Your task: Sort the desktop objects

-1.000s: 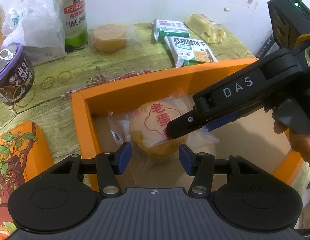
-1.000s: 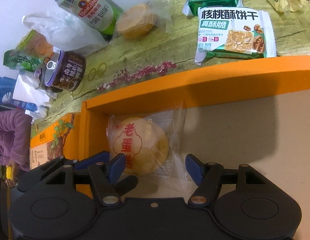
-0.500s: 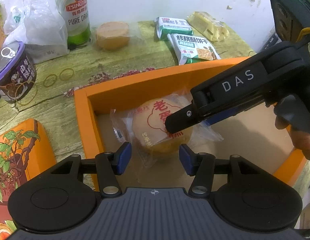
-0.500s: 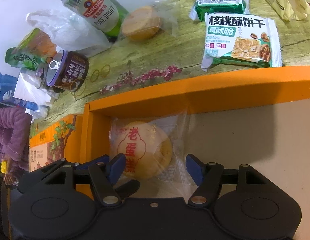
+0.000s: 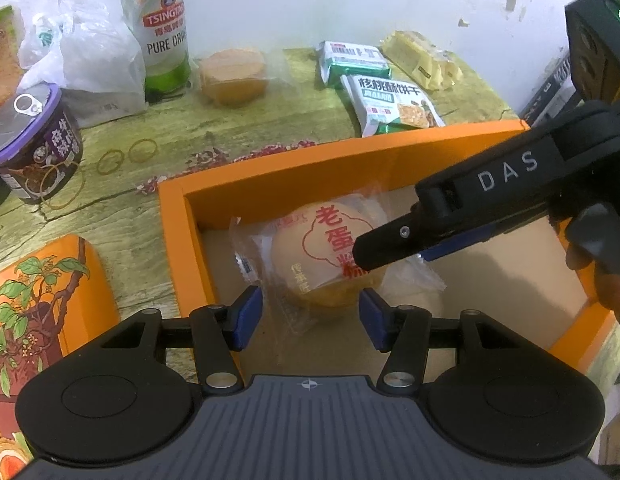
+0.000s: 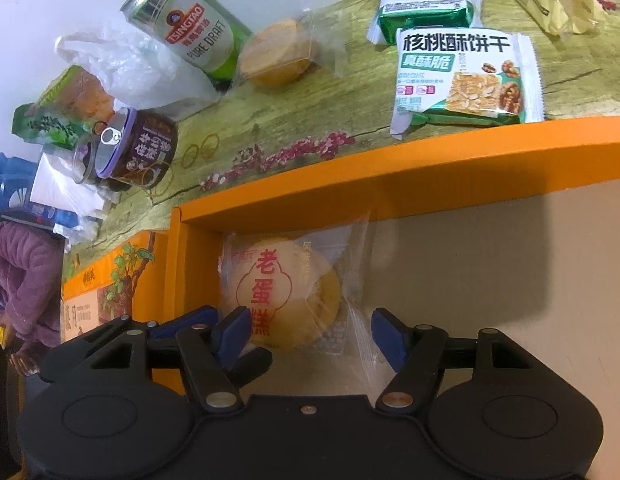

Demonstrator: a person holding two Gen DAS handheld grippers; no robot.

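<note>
now wrapped cake point(image 6: 277, 292) lies between right gripper point(image 6: 307, 330) pads, untouched.

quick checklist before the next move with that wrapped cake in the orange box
1. Wrapped egg cake lies inside the orange box, near its left corner: ok.
2. Left gripper jaws clear of the cake: ok, open.
3. Right gripper released: ok, jaws stand apart on either side of the cake.
4. Wrapper free of the blue pads: cannot tell, film lies close.
5. Box floor beside the cake free: ok.
6. Items left on the table, such as the walnut biscuit pack: not ok.
</note>
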